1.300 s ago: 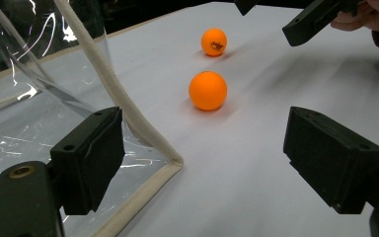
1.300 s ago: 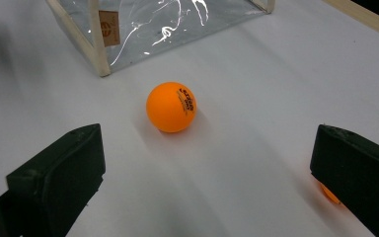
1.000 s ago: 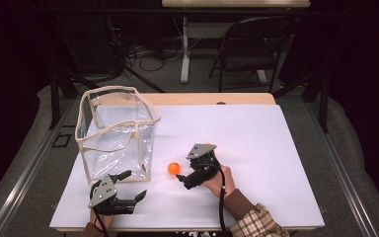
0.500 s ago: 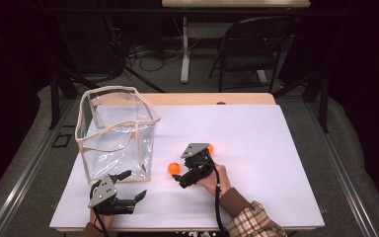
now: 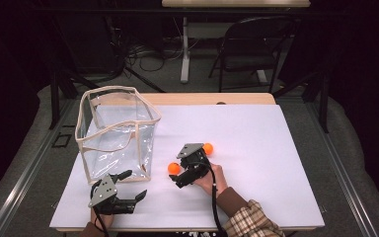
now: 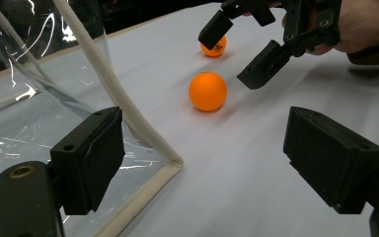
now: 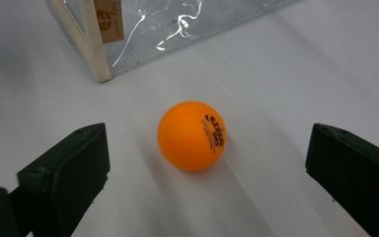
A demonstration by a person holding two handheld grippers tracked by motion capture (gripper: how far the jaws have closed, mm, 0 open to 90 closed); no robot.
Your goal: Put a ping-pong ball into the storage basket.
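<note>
An orange ball [image 5: 173,168] [image 6: 207,91] [image 7: 191,136] lies on the white table top [image 5: 256,148], just right of a clear bag with beige trim [image 5: 116,133] [image 6: 39,98] [image 7: 128,29]. My right gripper [image 5: 177,174] [image 6: 237,52] [image 7: 207,170] is open, one jaw on each side of this ball without touching it. Its jaws have just been closing a little. A second orange ball [image 5: 208,148] [image 6: 213,47] rests behind that gripper. My left gripper [image 5: 135,185] [image 6: 209,163] stands open and holds nothing, low at the bag's near corner.
The bag stands upright with its mouth open at the table's left. A wooden strip [image 5: 212,98] runs along the table's far edge, with a folding chair [image 5: 249,49] and cables on the floor beyond it. A plaid sleeve [image 5: 251,222] comes in at the bottom.
My right gripper has shifted slightly left toward the near ball, which now sits between its jaws. The second ball has come into sight behind it. The left gripper has not moved.
</note>
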